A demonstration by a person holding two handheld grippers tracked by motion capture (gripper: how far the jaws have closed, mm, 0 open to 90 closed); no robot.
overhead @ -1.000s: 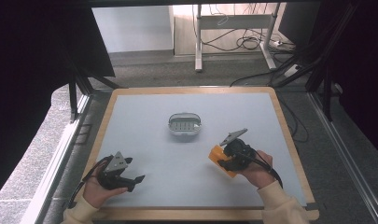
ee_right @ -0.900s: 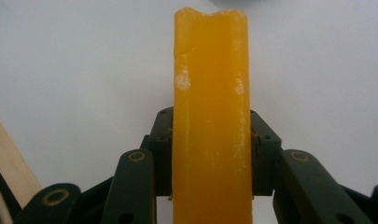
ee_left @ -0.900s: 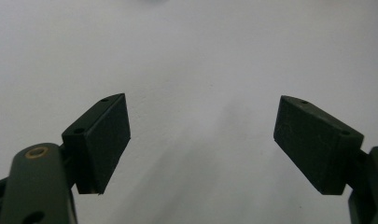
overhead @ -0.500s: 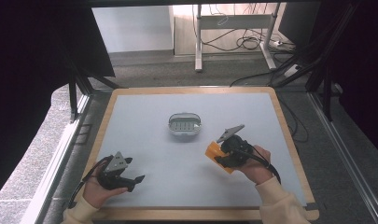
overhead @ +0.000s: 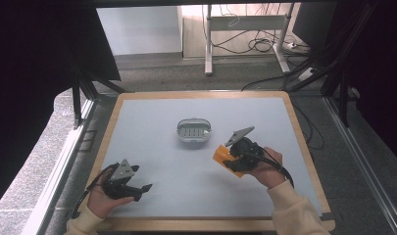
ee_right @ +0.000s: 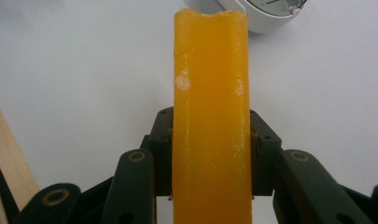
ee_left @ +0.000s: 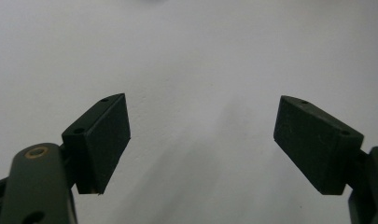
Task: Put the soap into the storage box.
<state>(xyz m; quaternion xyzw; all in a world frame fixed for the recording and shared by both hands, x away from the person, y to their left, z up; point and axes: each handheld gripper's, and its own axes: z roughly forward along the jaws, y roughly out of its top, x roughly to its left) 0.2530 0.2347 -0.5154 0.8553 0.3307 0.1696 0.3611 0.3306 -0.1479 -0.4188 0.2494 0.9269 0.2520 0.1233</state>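
Note:
An orange bar of soap [ee_right: 210,116] stands on edge between the jaws of my right gripper [ee_right: 210,158], which is shut on it. From above, the soap [overhead: 221,155] hangs a little over the table at the right of centre, with the right gripper [overhead: 234,159] behind it in a person's hand. A white oval soap dish [overhead: 193,131] with a slotted floor sits mid-table, just beyond and left of the soap; its rim [ee_right: 266,16] peeks in past the bar's tip. My left gripper [overhead: 139,188] rests near the front left, open, jaws wide over bare table [ee_left: 200,135].
The table [overhead: 152,122] is a pale grey sheet in a wooden frame [overhead: 304,147]. Beyond its far edge lie a desk's legs and loose cables [overhead: 257,44] on the floor. A metal rail [overhead: 63,166] runs along the left side.
The right gripper and the soap have shifted slightly left, toward the dish. The left gripper has stayed where it was.

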